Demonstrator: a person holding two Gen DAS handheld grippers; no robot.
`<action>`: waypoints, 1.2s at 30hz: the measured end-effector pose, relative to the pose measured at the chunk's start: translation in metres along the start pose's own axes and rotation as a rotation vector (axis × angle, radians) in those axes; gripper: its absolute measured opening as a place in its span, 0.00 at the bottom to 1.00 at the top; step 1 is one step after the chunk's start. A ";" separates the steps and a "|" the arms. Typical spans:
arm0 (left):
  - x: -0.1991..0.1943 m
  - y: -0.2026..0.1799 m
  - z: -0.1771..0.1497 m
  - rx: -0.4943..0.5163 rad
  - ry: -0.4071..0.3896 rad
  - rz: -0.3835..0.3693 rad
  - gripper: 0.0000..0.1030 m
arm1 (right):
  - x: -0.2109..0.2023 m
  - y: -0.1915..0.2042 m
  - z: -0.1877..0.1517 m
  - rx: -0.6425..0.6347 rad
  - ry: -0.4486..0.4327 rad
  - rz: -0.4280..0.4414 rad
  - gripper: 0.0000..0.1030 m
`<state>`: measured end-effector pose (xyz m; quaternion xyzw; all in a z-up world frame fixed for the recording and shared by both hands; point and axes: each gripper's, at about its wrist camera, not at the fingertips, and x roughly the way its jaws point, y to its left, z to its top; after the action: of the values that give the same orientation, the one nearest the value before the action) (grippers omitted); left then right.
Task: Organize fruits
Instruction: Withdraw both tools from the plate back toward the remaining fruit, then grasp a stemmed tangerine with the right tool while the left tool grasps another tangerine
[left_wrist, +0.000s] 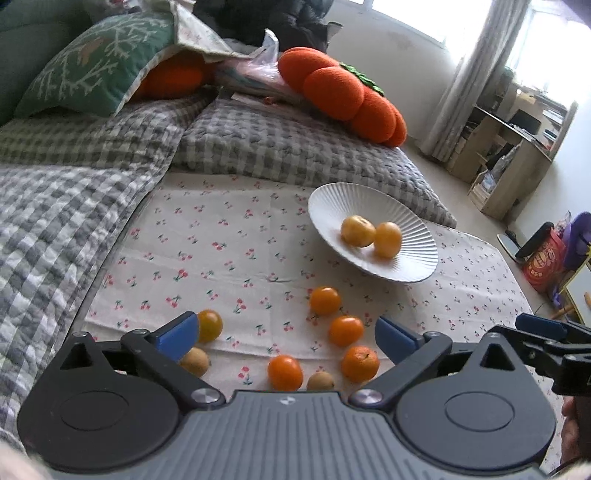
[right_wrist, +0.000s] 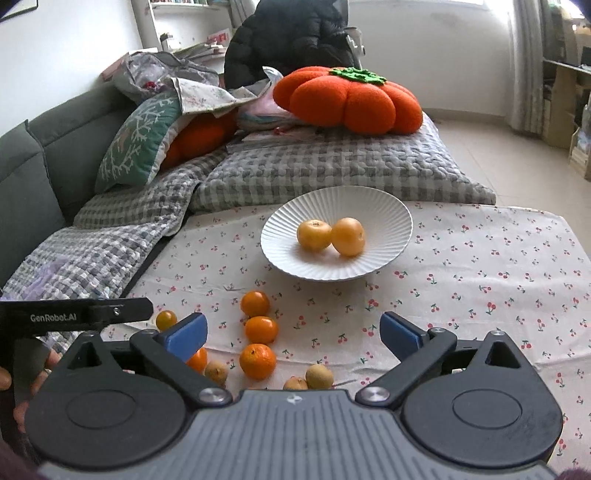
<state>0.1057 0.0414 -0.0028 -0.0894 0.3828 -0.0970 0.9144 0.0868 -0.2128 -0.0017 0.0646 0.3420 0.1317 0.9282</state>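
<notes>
A white ribbed plate (left_wrist: 332, 199) (right_wrist: 295, 218) rests on the cherry-print cloth (left_wrist: 221, 240) (right_wrist: 480, 266) and holds two yellow-orange fruits (left_wrist: 357, 231) (right_wrist: 314, 235). Several small oranges (left_wrist: 325, 300) (right_wrist: 255, 303) and brownish fruits (left_wrist: 320, 381) (right_wrist: 319, 376) lie loose on the cloth, nearer than the plate. My left gripper (left_wrist: 286, 338) hangs open above these loose fruits, nothing between its blue pads (left_wrist: 179, 334). My right gripper (right_wrist: 293, 332) is open too, over the same cluster, and grips nothing. Each gripper shows at the edge of the other's view.
A grey checked quilt (left_wrist: 92, 177) (right_wrist: 314, 166) borders the cloth at left and behind. Orange pumpkin cushions (left_wrist: 340, 92) (right_wrist: 347, 99), a green pillow (right_wrist: 140, 140) and piled clothes sit beyond. A red bag (left_wrist: 543, 262) and shelves stand on the floor at right.
</notes>
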 end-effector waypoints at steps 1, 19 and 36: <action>-0.001 0.002 0.000 -0.007 0.000 0.001 0.94 | 0.000 0.001 0.000 -0.002 0.002 0.002 0.96; 0.004 -0.009 -0.017 0.055 0.016 0.006 0.92 | 0.031 0.040 -0.037 -0.184 0.184 0.036 0.81; 0.033 -0.018 -0.031 0.128 0.045 0.001 0.86 | 0.077 0.054 -0.065 -0.265 0.245 -0.043 0.34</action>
<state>0.1043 0.0132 -0.0429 -0.0282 0.3961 -0.1226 0.9095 0.0901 -0.1369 -0.0868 -0.0824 0.4335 0.1624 0.8826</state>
